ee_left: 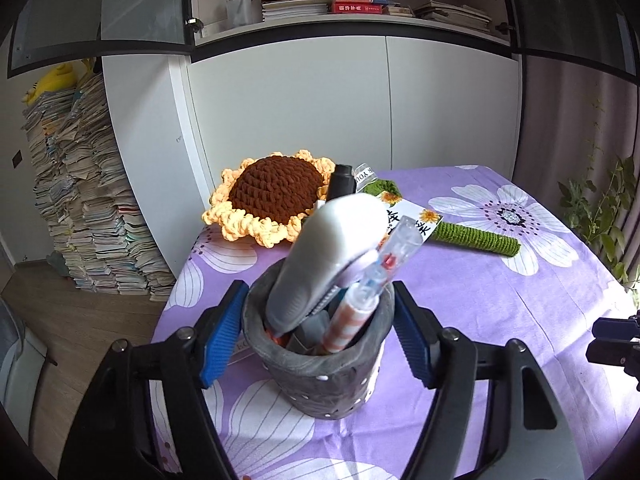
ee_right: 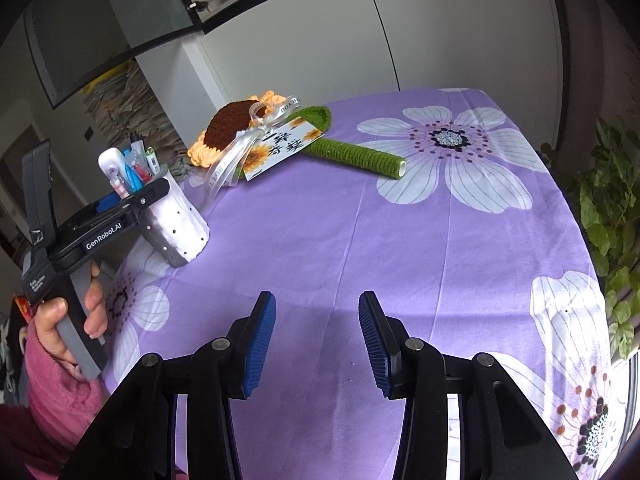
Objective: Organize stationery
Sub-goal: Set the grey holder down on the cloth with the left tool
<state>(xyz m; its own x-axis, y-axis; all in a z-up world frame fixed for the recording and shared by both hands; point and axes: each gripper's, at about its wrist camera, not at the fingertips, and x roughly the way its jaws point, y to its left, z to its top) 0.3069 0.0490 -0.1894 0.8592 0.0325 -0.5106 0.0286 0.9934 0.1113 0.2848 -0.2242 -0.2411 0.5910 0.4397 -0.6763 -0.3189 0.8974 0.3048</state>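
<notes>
A grey-and-white dotted pen holder [ee_left: 316, 384] stands on the purple flowered tablecloth [ee_left: 500, 320] near its left edge. It holds a grey-white correction tape [ee_left: 332, 248], a striped pen [ee_left: 352, 316], a clear-capped pen [ee_left: 400, 236] and a black marker [ee_left: 342, 184]. My left gripper [ee_left: 318, 292] is shut on the holder, a blue pad pressed on each side of its rim. The right wrist view shows the holder [ee_right: 180, 224] tilted in that grip, with a hand [ee_right: 60, 320] on the handle. My right gripper [ee_right: 317, 304] hangs open over bare cloth, with nothing between its fingers.
A crocheted sunflower [ee_right: 232, 124] with a green stem [ee_right: 360, 154], a ribbon and a printed card [ee_right: 280, 148] lies at the back of the table. Green plants [ee_right: 608, 208] stand past the right edge. Tall stacks of books [ee_left: 88, 208] rise from the floor at the left.
</notes>
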